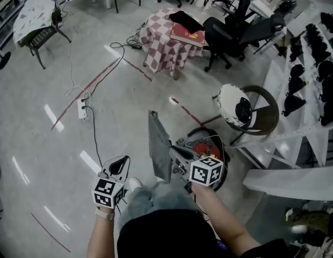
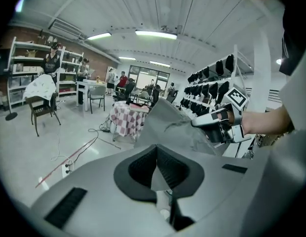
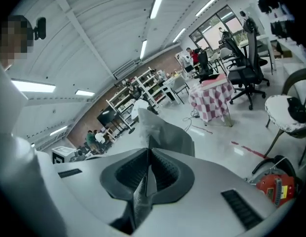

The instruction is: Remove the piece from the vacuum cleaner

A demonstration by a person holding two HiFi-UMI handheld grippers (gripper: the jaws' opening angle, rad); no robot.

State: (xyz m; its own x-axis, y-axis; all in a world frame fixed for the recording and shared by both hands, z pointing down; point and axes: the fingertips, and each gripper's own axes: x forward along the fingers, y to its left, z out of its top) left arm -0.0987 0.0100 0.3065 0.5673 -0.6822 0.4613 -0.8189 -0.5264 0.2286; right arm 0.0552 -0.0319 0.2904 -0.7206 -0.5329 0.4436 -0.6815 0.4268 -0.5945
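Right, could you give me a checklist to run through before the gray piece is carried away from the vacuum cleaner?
1. Right gripper has hold of the gray piece: ok, its jaws are shut on the piece's edge.
2. Piece free of the vacuum cleaner: ok, it appears to stand clear beside it in the head view.
3. Left gripper free to help: ok, its jaws are together with nothing between them.
4. Floor on the left fit for setting the piece down: ok, but a power strip and its cable lie farther out.
5. Vacuum cleaner standing steady: cannot tell.
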